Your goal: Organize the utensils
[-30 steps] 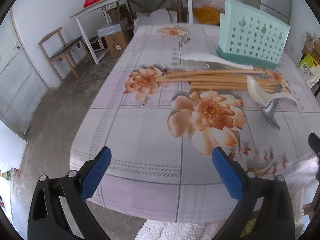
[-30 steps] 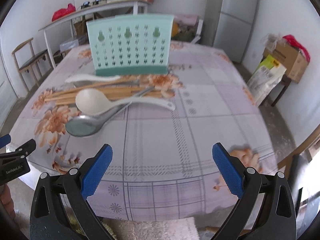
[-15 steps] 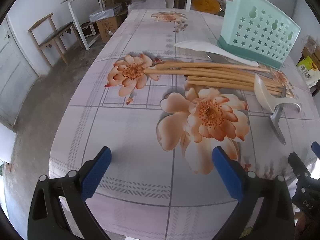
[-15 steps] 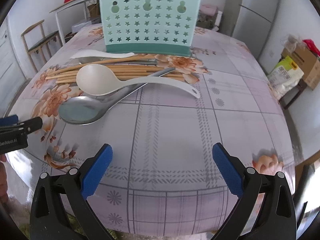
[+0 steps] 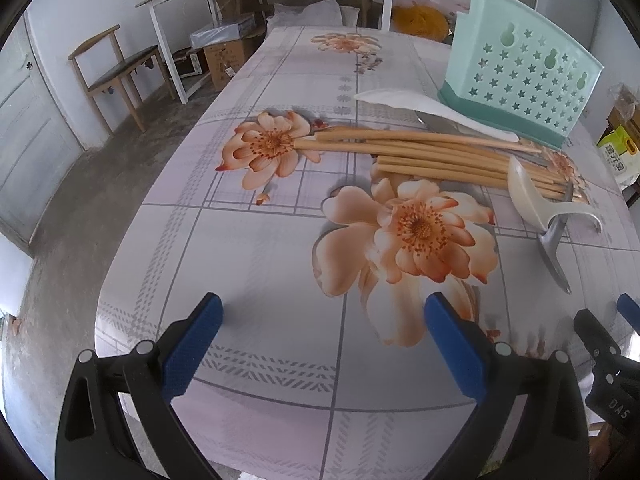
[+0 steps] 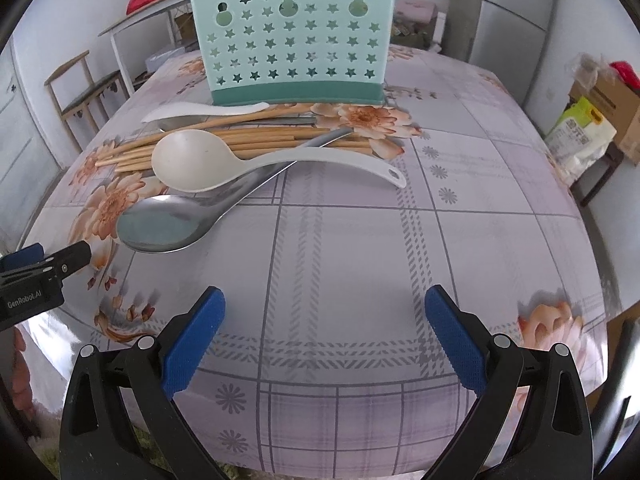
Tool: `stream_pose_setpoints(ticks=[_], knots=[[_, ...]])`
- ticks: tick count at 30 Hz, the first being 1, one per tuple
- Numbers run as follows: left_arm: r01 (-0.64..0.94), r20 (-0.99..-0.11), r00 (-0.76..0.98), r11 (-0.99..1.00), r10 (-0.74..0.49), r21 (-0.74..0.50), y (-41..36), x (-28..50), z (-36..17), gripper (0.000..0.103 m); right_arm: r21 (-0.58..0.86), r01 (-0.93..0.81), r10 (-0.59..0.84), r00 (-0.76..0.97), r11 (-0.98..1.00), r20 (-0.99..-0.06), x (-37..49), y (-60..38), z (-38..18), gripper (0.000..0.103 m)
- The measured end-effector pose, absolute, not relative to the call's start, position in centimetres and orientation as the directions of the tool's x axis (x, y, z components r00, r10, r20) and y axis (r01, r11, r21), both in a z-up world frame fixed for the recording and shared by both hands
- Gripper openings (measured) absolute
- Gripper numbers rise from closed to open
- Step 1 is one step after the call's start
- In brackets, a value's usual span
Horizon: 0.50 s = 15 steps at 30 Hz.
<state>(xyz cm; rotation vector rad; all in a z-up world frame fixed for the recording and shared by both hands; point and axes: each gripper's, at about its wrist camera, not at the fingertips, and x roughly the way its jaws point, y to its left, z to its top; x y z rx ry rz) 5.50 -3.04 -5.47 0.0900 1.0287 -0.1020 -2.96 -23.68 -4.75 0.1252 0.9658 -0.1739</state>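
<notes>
Over the last second I have brought both grippers in from the near edge, and the utensils now sit larger and closer in each view, so I read this as the approach with nothing picked up yet. Starting on the left, my left gripper (image 5: 322,322) hangs over bare flowered tablecloth (image 5: 256,264), its blue pads spread wide with nothing between them. Ahead and to its right the bundle of chopsticks (image 5: 420,152) lies flat, with the small white spoon (image 6: 200,111) behind it, just in front of the mint utensil holder (image 6: 294,36), which stands upright. Further right, the large white ladle (image 6: 192,162) rests across the chopsticks and over the handle of the metal spoon (image 6: 160,226). My right gripper (image 6: 324,322) is likewise spread and empty, short of the pile, so every utensil remains outside the holder
</notes>
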Motion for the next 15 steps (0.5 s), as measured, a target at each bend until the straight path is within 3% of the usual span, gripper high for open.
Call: stream_pose_setpoints(ticks=[7,15], knots=[[0.183,-0.843,0.521,0.982,-0.134,-0.043,-2.5,5.2,-4.4,0.098,0.028,0.21,-0.097,0.564,0.977,-0.82,-3.2,-23.8,-4.8,0.095],[0.369,-0.718,0.528,0.884,-0.454,-0.287,-4.4,3.5,-0.5,0.078,0.052,0.203,-0.079,0.585,0.978,-0.807,-3.9,-24.3,-4.6,0.095]])
